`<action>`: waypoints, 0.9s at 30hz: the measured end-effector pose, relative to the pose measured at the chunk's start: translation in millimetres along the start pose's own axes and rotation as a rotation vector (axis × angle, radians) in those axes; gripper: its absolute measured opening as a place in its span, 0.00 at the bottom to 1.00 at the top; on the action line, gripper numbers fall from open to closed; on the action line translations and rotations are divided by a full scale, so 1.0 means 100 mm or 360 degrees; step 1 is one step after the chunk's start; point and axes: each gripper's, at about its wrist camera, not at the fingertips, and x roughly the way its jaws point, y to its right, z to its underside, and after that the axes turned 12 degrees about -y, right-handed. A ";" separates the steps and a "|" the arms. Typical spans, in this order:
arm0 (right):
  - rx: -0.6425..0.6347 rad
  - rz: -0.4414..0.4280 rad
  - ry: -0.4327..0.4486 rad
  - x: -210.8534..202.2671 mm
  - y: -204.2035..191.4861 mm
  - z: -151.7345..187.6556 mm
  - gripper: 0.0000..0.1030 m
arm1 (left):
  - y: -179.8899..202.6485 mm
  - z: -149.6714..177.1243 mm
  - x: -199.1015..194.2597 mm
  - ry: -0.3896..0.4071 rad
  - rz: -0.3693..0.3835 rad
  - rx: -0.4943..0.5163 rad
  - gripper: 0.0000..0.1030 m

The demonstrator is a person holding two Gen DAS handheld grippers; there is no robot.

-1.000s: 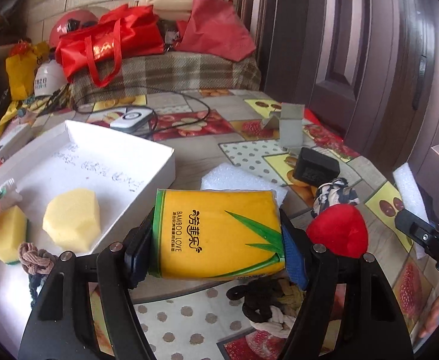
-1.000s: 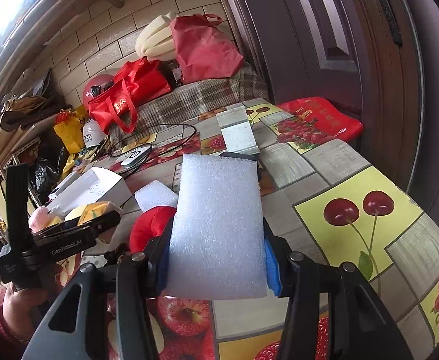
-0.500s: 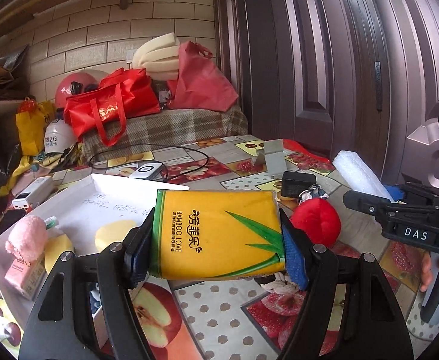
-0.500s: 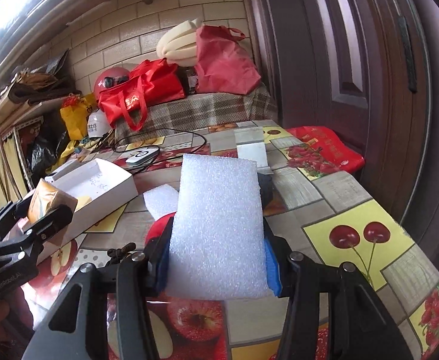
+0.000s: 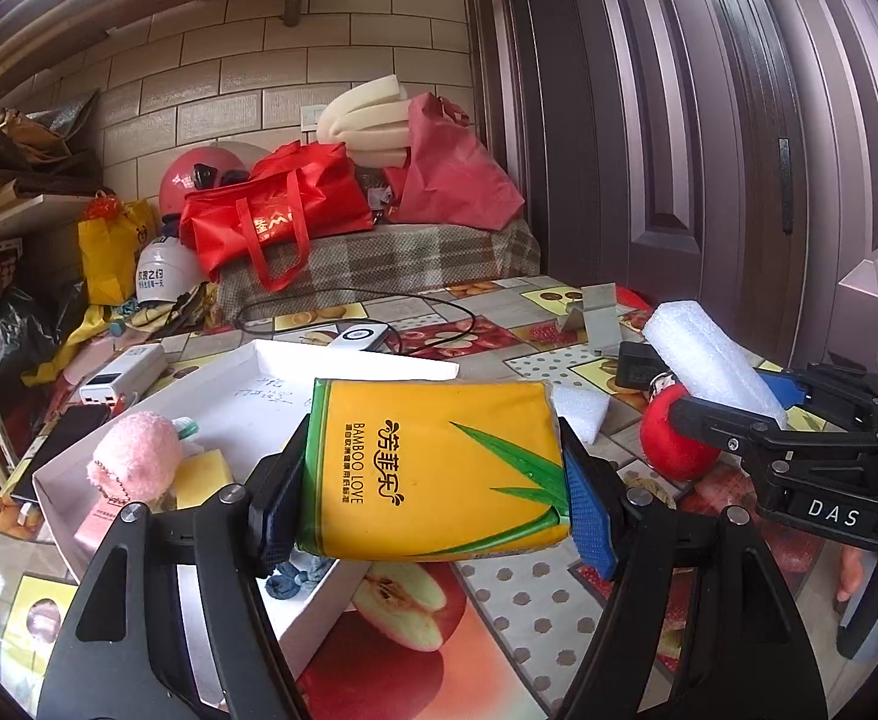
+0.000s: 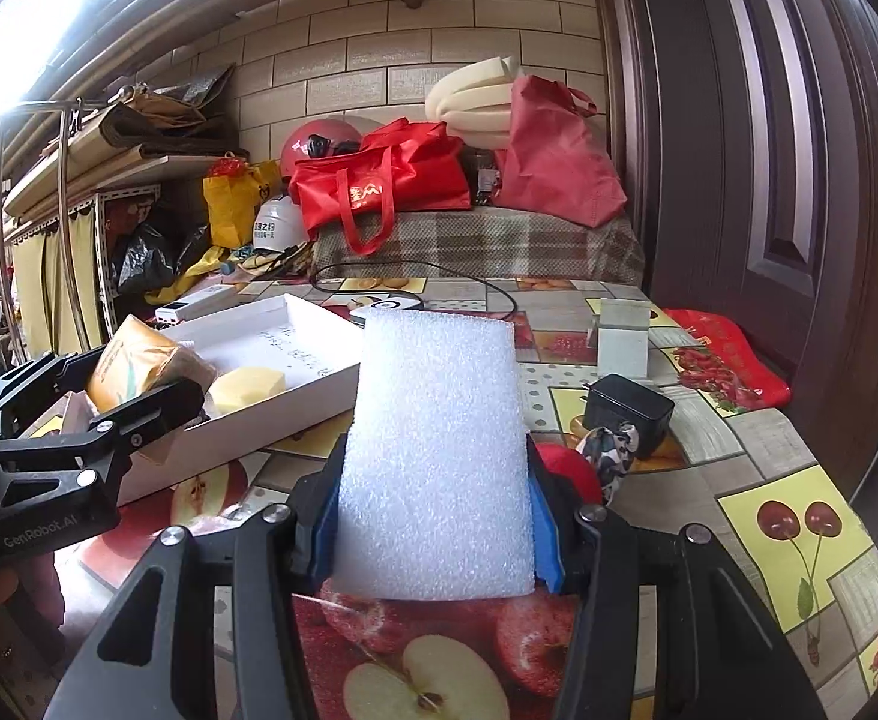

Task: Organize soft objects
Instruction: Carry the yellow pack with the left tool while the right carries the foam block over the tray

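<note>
The left gripper (image 5: 435, 489) has its jaws closed against the two short sides of a yellow tissue pack (image 5: 439, 468), which hangs in the air above the near edge of a white tray (image 5: 270, 384). The right gripper (image 6: 432, 516) has its jaws pressed on both sides of a white foam block (image 6: 435, 450), lifted clear of the bench (image 6: 769, 540) with its fruit-print cover. Inside the tray lie a pink plush toy (image 5: 132, 462), a yellow sponge (image 5: 201, 477) beside it and, in the right wrist view, a pale yellow foam piece (image 6: 246, 387). Just behind the foam block, a red plush ball (image 6: 571, 471) rests on the bench, close to a black adapter (image 6: 628, 411). A small white foam piece (image 5: 580, 411) lies on the bench beyond the tissue pack. Farther back sit a grey stand (image 6: 622, 339), a white charger (image 5: 357, 339) with a black cable, and red bags (image 6: 378, 186) on a plaid-covered surface by the brick wall.
</note>
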 end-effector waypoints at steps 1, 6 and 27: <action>-0.0011 -0.0007 -0.0003 0.01 -0.04 -0.01 0.49 | -0.03 0.01 -0.01 -0.0003 -0.0005 -0.0005 0.71; -0.0079 -0.0041 -0.0011 0.08 -0.25 -0.03 0.49 | -0.25 0.07 -0.07 -0.0013 -0.0059 -0.0041 0.71; -0.0192 -0.0168 -0.0059 0.32 -0.79 -0.15 0.50 | -1.36 0.25 -0.14 -0.0027 -0.0389 -0.0327 0.71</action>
